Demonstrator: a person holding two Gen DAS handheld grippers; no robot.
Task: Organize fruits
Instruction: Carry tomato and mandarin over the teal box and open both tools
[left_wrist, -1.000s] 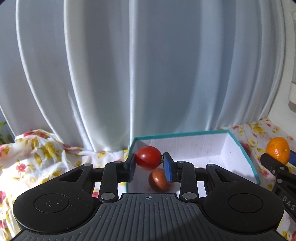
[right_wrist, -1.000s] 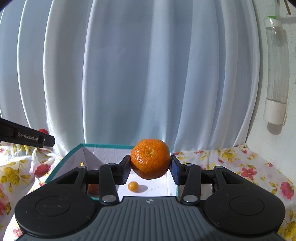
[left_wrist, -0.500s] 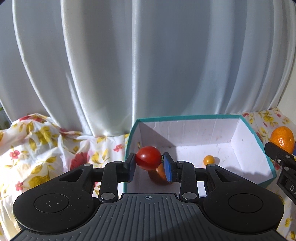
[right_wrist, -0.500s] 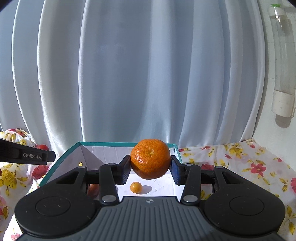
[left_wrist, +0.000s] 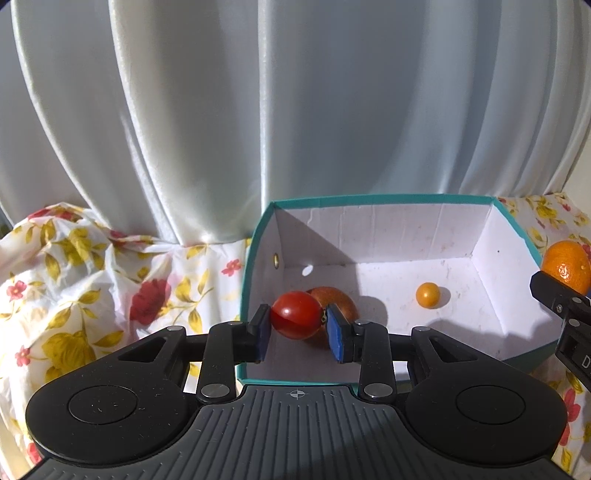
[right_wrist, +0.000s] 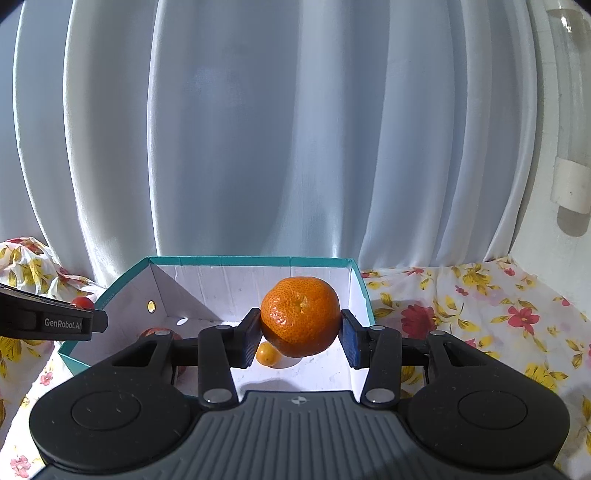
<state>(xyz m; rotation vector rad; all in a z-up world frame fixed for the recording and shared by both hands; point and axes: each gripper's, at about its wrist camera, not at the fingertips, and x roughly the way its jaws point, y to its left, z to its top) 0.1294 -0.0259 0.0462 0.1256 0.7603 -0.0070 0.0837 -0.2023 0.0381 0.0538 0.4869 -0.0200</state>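
- Both hand-held grippers have come lower and tipped further down over the last second, so the teal-rimmed white cardboard box (left_wrist: 484, 236) now shows far more of its floor in both wrist views.
- Left hand-held gripper (left_wrist: 298, 328): its blue pads are clamped on the small glossy red tomato (left_wrist: 295, 315), held above the near left part of the box.
- Right hand-held gripper (right_wrist: 300, 334): its pads grip the round dimpled orange mandarin (right_wrist: 300, 316) from both sides, above the box's near right part.
- In the left wrist view the right hand-held gripper and its mandarin show at the 3 o'clock edge, over the box's right wall.
- Inside the box, a reddish-orange round fruit (left_wrist: 341, 299) lies on the floor at the left end, partly hidden behind the held tomato.
- A small yellow-orange round fruit (left_wrist: 427, 294) lies on the box floor toward the right end, well apart from the reddish one.
- A white cloth with red and yellow flowers (left_wrist: 74, 280) covers the counter around the box.
- Pale pleated curtains (right_wrist: 258, 129) hang at 12 o'clock behind the box.
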